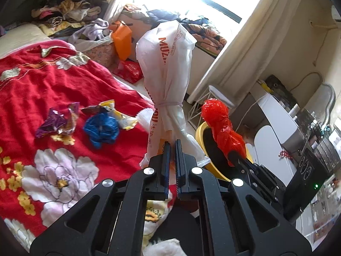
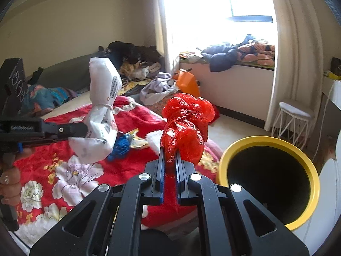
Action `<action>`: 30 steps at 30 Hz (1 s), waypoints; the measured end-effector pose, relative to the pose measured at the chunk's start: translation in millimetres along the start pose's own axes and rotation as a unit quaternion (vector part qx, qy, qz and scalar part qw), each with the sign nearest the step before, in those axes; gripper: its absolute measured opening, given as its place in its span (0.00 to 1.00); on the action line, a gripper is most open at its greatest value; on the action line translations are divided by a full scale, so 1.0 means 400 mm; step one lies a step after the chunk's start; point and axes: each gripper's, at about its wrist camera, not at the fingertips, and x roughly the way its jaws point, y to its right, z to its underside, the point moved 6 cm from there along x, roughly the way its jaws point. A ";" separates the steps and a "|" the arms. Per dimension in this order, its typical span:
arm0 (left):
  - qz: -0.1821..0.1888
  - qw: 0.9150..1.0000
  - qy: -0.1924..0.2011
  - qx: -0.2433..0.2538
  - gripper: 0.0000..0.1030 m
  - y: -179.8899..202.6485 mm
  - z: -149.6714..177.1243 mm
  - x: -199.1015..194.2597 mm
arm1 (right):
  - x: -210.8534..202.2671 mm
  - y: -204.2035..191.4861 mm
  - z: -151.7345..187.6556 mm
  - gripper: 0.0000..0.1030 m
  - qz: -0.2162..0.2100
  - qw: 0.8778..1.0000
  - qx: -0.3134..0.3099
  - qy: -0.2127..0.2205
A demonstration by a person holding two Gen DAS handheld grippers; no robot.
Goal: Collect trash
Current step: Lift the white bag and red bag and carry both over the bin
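My left gripper [image 1: 172, 144] is shut on a knotted white plastic bag [image 1: 168, 70] with orange print, held up above the bed; the bag also shows in the right wrist view [image 2: 102, 111]. My right gripper [image 2: 169, 151] is shut on a crumpled red plastic bag [image 2: 185, 125], held beside the yellow-rimmed bin [image 2: 268, 143]; the red bag also shows in the left wrist view [image 1: 221, 125], over the bin [image 1: 200, 130]. On the red floral blanket [image 1: 53, 89] lie a blue plastic bag [image 1: 101, 130], a purple foil wrapper [image 1: 56, 123] and a yellow-white wrapper [image 1: 121, 117].
Piled clothes [image 1: 64, 8] and an orange bag [image 1: 121, 40] lie at the far side of the bed. A white wire stool [image 2: 292, 117] stands by the curtain. A white cabinet with appliances [image 1: 298, 132] stands to the right of the bin.
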 end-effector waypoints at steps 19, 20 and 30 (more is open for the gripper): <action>0.021 0.999 -0.014 0.024 0.02 0.095 0.009 0.070 | -0.015 0.154 0.014 0.07 0.056 0.996 0.067 0.008; 0.022 0.999 -0.014 0.025 0.02 0.099 0.009 0.073 | -0.015 0.161 0.015 0.07 0.059 0.996 0.069 0.009; 0.028 0.999 -0.021 0.037 0.02 0.132 0.015 0.102 | -0.020 0.210 0.028 0.07 0.077 0.993 0.090 0.010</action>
